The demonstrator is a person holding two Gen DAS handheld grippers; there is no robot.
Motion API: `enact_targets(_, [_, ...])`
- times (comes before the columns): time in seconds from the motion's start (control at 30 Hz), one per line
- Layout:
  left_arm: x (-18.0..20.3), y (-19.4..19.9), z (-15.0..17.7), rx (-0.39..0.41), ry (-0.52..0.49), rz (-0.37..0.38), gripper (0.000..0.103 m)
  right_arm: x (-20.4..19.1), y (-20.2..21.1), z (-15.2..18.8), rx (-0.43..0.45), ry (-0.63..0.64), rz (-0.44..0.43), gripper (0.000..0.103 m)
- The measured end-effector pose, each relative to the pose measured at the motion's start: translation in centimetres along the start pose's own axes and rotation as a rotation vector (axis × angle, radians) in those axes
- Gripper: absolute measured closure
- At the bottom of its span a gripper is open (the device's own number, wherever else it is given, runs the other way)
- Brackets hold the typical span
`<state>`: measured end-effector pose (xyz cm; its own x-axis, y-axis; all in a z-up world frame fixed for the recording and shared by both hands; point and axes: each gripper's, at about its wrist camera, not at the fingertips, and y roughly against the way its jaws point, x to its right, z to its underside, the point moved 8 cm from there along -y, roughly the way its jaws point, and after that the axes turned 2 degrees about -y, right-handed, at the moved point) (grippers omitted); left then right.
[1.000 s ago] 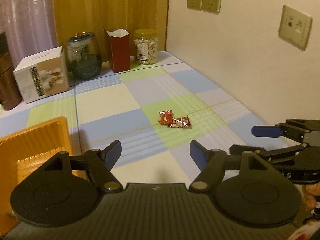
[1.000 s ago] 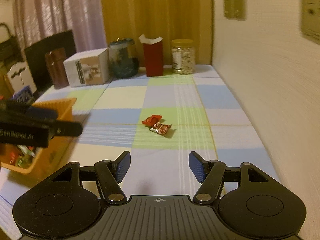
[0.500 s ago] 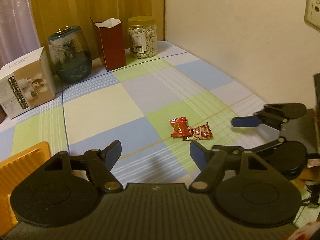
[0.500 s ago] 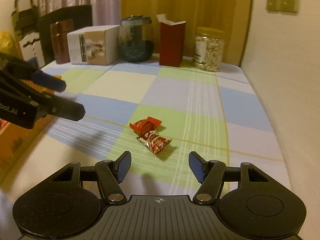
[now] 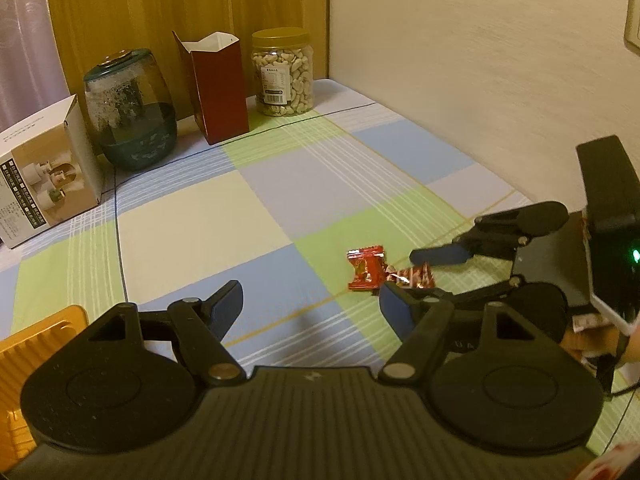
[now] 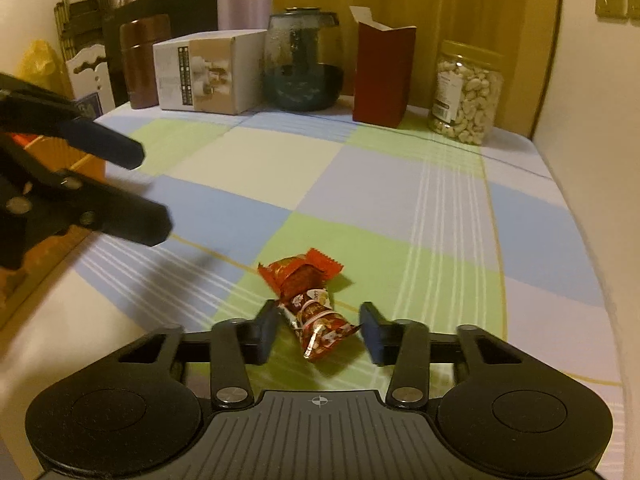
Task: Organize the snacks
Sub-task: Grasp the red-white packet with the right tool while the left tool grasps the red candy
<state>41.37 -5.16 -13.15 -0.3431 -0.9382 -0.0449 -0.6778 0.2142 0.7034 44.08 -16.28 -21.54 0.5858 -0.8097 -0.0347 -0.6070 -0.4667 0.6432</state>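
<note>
Two wrapped snacks lie touching on the checked tablecloth: a red one and a shiny patterned one. My right gripper is open with its fingers either side of the patterned snack, not closed on it; it shows in the left wrist view. My left gripper is open and empty, left of and short of the snacks; it shows at the left of the right wrist view. An orange basket sits at the left.
At the back stand a white box, a dark glass jar, an open red carton and a jar of cashews. A brown canister stands further left. The wall runs along the table's right edge.
My right gripper has moved forward and down until its fingers straddle the patterned snack, and they have narrowed. My left gripper has shifted right, toward the snacks, away from the basket.
</note>
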Motion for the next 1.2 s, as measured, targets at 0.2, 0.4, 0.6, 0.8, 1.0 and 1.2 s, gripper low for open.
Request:
enact_targets(0.2, [0.9,-0.4,-0.3,-0.004,0.004,0.011,0.03,-0.5,1.5,0.7,0.006,-0.051,0.045,0.079])
enact_targets(0.4, [2.7,-1.9,-0.7,-0.01,-0.004,0.032,0.03,0.5,5.0,2.3,0.034,-0.162,0.143,0.079])
enact_targets(0.6, [4.0,-4.8,-1.1,-0.025,-0.032,0.043,0.037,2.3,7.1,3.8,0.041,-0.277,0.182,0.079])
enact_targets(0.8, [4.2,-7.7,-1.0,-0.055,-0.048,0.048,0.05,3.0,7.9,4.4,0.044,-0.314,0.199,0.079])
enact_targets(1.0, [4.1,-8.9,-0.9,-0.07,-0.065,0.045,0.066,3.3,8.0,4.7,0.046,-0.339,0.203,0.079])
enact_targets(1.2, [3.9,-9.1,-0.5,-0.085,-0.058,0.04,0.083,3.1,7.8,4.6,0.047,-0.347,0.205,0.079])
